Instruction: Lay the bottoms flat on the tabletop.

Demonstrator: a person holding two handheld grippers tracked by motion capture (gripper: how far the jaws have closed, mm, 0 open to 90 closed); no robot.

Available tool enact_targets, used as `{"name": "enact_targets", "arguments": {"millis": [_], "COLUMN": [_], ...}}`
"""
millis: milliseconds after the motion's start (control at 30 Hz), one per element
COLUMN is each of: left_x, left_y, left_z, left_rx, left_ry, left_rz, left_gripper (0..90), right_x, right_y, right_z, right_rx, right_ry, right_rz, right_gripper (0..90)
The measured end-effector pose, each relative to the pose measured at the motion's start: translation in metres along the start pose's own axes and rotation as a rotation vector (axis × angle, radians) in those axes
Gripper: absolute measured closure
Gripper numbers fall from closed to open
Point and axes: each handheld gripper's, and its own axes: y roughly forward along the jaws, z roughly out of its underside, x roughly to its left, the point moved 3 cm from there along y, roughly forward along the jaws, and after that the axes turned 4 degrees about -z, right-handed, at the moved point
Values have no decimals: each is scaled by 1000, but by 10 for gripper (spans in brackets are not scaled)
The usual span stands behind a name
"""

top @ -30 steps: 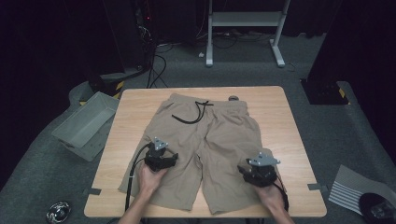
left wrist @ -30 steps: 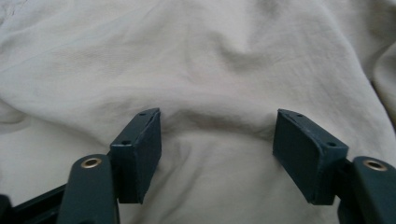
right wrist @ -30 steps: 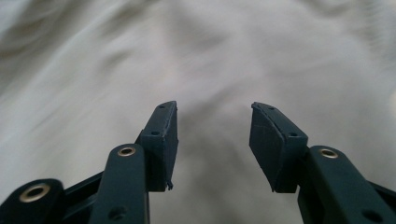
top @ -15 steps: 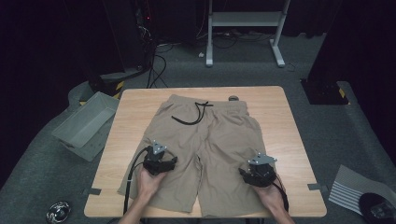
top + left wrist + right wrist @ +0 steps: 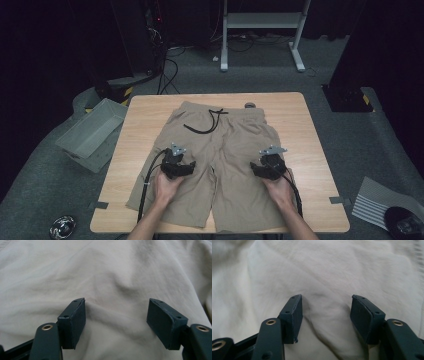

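Beige shorts (image 5: 220,150) with a black drawstring (image 5: 210,122) lie flat on the wooden table (image 5: 310,150), waistband at the far side. My left gripper (image 5: 178,161) hovers low over the shorts' left leg. In the left gripper view it (image 5: 116,312) is open, its pads apart over a small wrinkle of cloth (image 5: 120,285). My right gripper (image 5: 269,161) is over the right leg. Its jaws (image 5: 325,310) have just been opening and stand open, with a soft ridge of cloth (image 5: 324,322) lying between the pads, unpinched.
A grey bin (image 5: 92,134) sits on the floor left of the table. A small dark round object (image 5: 249,105) lies at the table's far edge beside the waistband. A white stand (image 5: 260,30) is behind the table, and a striped mat (image 5: 375,205) lies at right.
My right gripper has moved away from the near edge, up along the right leg and slightly inward, and its jaws have widened. The left gripper has hardly shifted.
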Motion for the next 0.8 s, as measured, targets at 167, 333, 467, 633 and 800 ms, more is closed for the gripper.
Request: {"name": "enact_targets", "arguments": {"millis": [167, 333, 467, 633, 800], "left_x": [-7, -13, -16, -19, -23], "left_y": [-1, 11, 28, 40, 30], "left_z": [1, -14, -30, -40, -33], "left_rx": [3, 28, 23, -3, 26], "left_ry": [-1, -2, -28, -58, -36], "left_rz": [-3, -4, -25, -56, -34], "left_gripper": [304, 288, 279, 266, 268], "right_x": [-5, -34, -50, -62, -49], "right_y": [-9, 9, 23, 35, 19], "right_z": [11, -6, -22, -33, -26], "right_rx": [-13, -40, -31, -52, -10], "right_ry": [-13, 32, 52, 83, 77], "right_rz": [-2, 27, 46, 77, 89], "right_gripper": [429, 407, 407, 406, 399]}}
